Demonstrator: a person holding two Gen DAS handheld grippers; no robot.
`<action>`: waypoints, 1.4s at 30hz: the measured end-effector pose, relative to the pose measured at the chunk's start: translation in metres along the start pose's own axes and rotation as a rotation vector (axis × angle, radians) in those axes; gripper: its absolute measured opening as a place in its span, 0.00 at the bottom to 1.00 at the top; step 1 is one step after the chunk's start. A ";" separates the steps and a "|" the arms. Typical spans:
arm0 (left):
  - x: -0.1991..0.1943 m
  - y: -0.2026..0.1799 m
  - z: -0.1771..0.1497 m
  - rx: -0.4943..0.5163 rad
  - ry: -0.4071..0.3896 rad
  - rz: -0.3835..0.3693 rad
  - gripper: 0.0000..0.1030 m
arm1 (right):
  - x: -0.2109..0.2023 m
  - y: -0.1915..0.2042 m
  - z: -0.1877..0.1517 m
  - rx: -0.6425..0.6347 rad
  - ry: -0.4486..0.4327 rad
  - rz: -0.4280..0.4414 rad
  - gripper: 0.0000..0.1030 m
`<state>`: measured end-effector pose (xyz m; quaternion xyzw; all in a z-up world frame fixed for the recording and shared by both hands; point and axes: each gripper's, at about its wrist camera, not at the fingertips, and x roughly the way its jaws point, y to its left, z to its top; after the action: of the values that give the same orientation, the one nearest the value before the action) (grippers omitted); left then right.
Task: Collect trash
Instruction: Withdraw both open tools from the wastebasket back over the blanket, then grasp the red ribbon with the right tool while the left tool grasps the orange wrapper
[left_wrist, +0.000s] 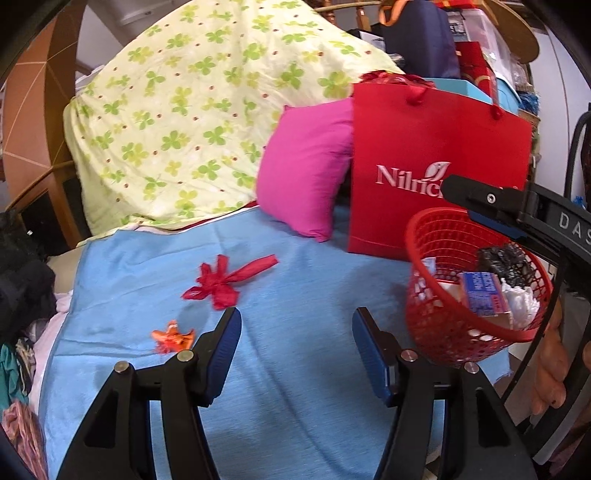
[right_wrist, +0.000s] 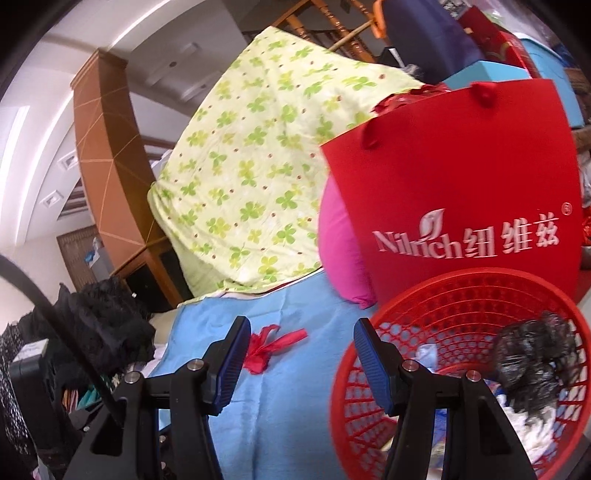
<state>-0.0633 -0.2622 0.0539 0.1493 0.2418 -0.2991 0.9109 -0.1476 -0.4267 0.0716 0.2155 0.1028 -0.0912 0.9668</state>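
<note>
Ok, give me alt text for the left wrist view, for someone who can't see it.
The open, empty left claw hovers over a blue cloth where a red ribbon scrap and an orange wrapper lie. At right, a red basket holds trash, before a red paper bag and pink cushion.

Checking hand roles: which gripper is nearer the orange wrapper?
Left. The left gripper hovers just beside the orange wrapper; the right gripper is over by the red basket.

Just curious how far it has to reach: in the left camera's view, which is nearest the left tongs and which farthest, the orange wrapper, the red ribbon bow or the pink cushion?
1. Orange wrapper, just left of the left tongs.
2. Red ribbon bow, ahead, slightly left.
3. Pink cushion, farthest back, beside the red bag.
</note>
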 end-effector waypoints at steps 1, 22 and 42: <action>0.000 0.006 -0.001 -0.007 0.001 0.008 0.62 | 0.003 0.006 -0.002 -0.014 0.004 0.004 0.60; 0.035 0.122 -0.042 -0.230 0.170 0.109 0.66 | 0.073 0.075 -0.045 -0.141 0.182 0.061 0.60; 0.093 0.213 -0.119 -0.524 0.560 0.184 0.72 | 0.220 0.095 -0.094 -0.086 0.486 0.070 0.59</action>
<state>0.0914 -0.0913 -0.0676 0.0084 0.5348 -0.0918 0.8399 0.0705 -0.3301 -0.0259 0.1932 0.3285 0.0015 0.9245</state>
